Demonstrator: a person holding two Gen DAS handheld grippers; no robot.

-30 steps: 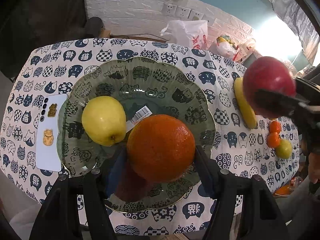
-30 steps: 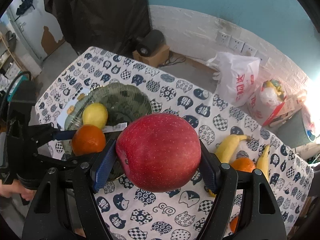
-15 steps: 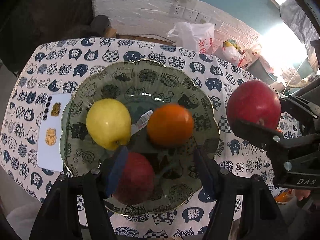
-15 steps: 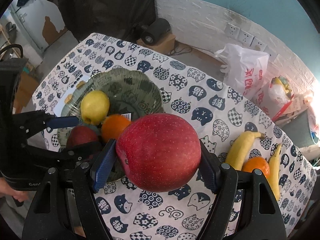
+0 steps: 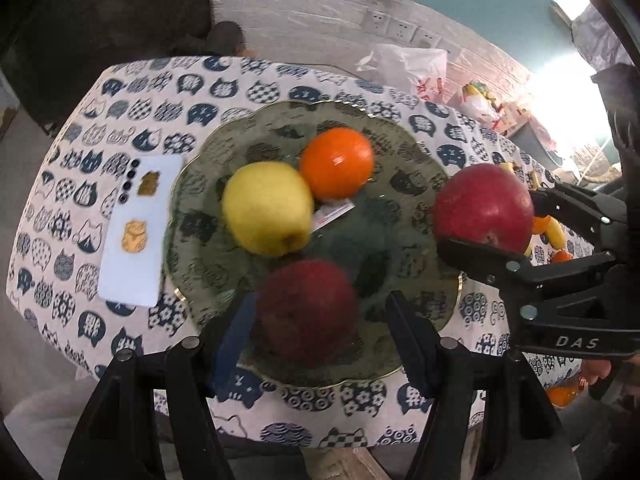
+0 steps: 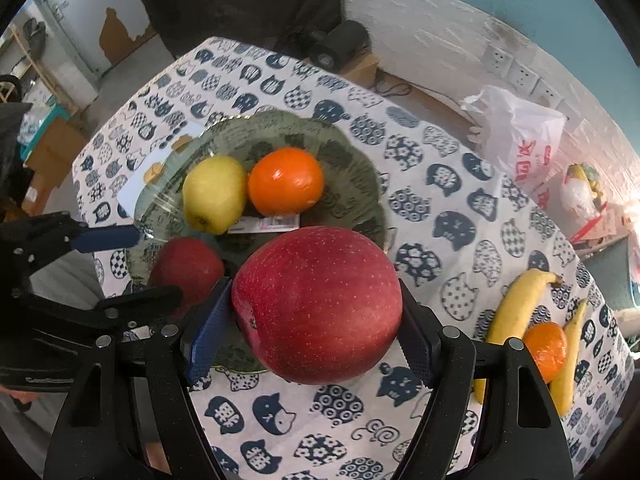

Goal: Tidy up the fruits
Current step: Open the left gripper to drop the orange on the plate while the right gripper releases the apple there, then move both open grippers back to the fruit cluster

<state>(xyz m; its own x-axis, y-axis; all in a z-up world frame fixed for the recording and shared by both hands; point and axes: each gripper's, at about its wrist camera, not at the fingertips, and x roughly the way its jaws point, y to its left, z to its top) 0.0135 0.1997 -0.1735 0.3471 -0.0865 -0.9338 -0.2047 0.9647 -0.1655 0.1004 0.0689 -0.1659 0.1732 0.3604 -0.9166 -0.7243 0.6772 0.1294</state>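
A green glass plate (image 5: 400, 148) (image 6: 344, 152) on the cat-print cloth holds a yellow apple (image 5: 268, 208) (image 6: 214, 196), an orange (image 5: 336, 162) (image 6: 285, 181) and a dark red apple (image 5: 306, 312) (image 6: 188, 268). My left gripper (image 5: 318, 300) (image 6: 156, 264) hangs open above the plate's near side. The dark red apple lies in the plate below its fingers, with a gap to the right pad. My right gripper (image 6: 316, 292) (image 5: 492, 220) is shut on a big red apple (image 6: 316, 304) (image 5: 484, 208), held in the air over the plate's right rim.
A white phone (image 5: 136, 232) lies left of the plate. Two bananas (image 6: 516, 312) and a small orange (image 6: 546, 346) lie on the cloth at the right. A barcode label (image 5: 332, 212) sits in the plate. A white plastic bag (image 6: 520, 140) stands beyond the table's far edge.
The orange left my left gripper and now rests in the plate beside the yellow apple. The left gripper drew back toward the near rim. The right gripper carried the red apple lower, toward the plate.
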